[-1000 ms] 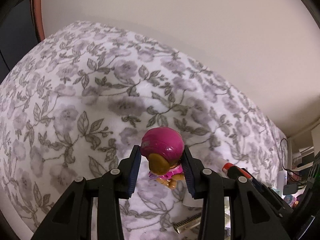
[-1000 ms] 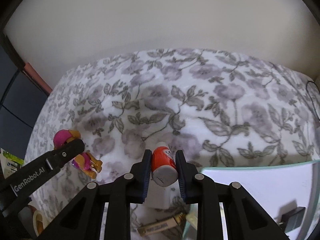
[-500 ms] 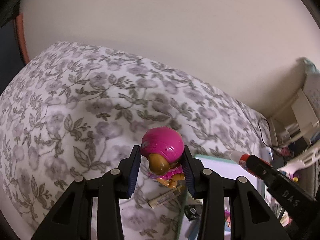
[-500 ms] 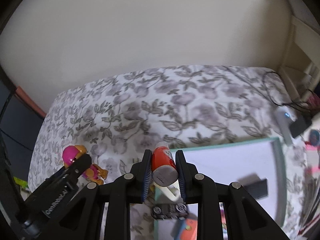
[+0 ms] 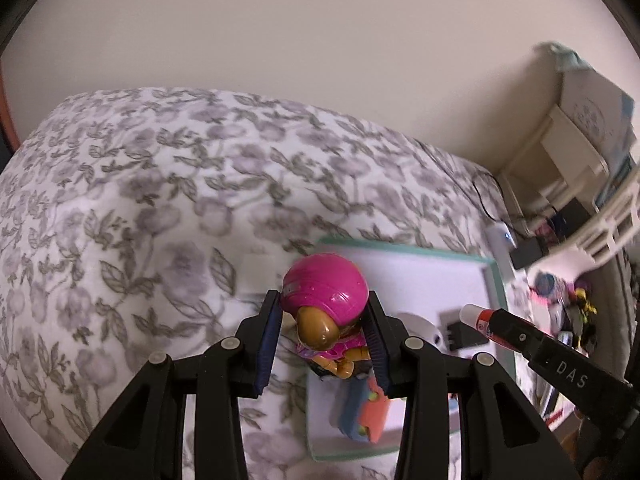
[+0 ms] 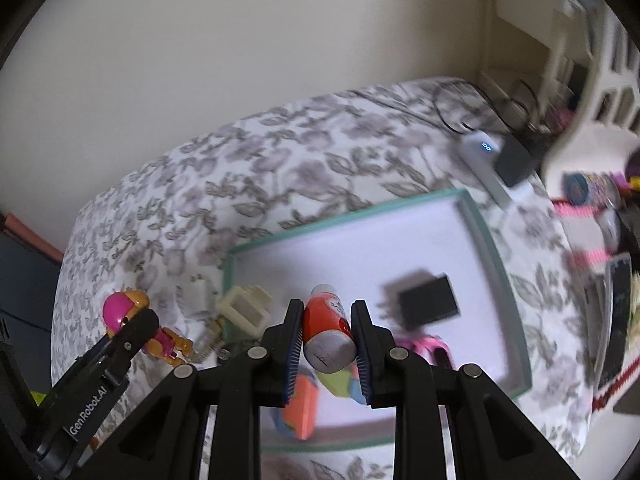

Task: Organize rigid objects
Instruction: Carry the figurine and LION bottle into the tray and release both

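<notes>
Reading "GenRobot.AI" on left hand-held gripper, clamped on pink-helmeted toy figure; "DAS" on right hand-held gripper, clamped on red glue bottle above teal-rimmed tray.

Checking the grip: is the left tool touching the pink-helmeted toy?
Touching. The left wrist view shows both pads of the left tool pressed against the toy.

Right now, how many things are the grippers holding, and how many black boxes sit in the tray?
Toy figure in left gripper: 1
Glue tube in right gripper: 1
Black box in tray: 1
Total: 3
</notes>
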A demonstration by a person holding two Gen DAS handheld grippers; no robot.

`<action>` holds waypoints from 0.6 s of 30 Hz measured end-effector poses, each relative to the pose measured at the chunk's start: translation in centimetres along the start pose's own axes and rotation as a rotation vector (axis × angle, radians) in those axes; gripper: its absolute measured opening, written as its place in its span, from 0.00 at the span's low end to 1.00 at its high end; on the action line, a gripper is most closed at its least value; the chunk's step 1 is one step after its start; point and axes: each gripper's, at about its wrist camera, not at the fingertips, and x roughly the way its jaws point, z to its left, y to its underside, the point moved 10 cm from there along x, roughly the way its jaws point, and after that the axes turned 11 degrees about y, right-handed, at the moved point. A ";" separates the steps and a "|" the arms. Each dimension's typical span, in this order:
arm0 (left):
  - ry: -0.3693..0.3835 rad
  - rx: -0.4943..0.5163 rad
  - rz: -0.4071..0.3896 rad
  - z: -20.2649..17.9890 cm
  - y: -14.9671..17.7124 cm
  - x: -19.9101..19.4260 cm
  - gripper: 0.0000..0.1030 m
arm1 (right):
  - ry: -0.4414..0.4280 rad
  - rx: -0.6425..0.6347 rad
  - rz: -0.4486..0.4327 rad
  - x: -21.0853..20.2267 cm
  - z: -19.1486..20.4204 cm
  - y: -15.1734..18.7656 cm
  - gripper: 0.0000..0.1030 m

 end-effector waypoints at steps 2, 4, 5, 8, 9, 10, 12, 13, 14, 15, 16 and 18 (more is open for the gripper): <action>0.004 0.026 0.017 -0.9 0.5 0.5 0.41 | 0.002 0.024 0.018 0.3 -1.1 0.4 0.25; 0.015 0.047 0.043 -1.7 1.2 1.2 0.41 | 0.008 0.047 0.040 0.9 -2.0 0.7 0.25; 0.026 0.051 0.061 -2.1 1.6 1.7 0.41 | 0.015 0.054 0.052 1.2 -2.4 0.9 0.25; 0.038 0.057 0.111 -2.8 2.8 3.0 0.41 | 0.039 0.055 0.081 2.3 -2.8 1.3 0.25; 0.033 0.066 0.130 -3.0 3.3 3.5 0.41 | 0.045 0.052 0.091 2.6 -2.9 1.4 0.25; 0.026 0.077 0.145 -3.1 3.7 4.0 0.41 | 0.049 0.049 0.101 3.0 -2.9 1.6 0.25; 0.026 0.088 0.170 -3.4 4.5 4.6 0.41 | 0.055 0.045 0.117 3.5 -2.9 1.8 0.25; 0.030 0.090 0.186 -3.6 4.8 5.0 0.41 | 0.058 0.043 0.124 3.8 -2.9 1.9 0.25; 0.035 0.090 0.199 -3.7 5.1 5.4 0.41 | 0.062 0.040 0.131 4.0 -2.9 2.0 0.25; 0.041 0.090 0.213 -3.8 5.5 5.7 0.41 | 0.066 0.036 0.135 4.1 -3.0 2.1 0.25; 0.043 0.091 0.224 -3.9 5.7 5.9 0.41 | 0.072 0.032 0.138 4.3 -3.0 2.2 0.25; 0.034 0.097 0.235 -4.0 6.1 6.3 0.41 | 0.080 0.026 0.143 4.5 -2.9 2.2 0.25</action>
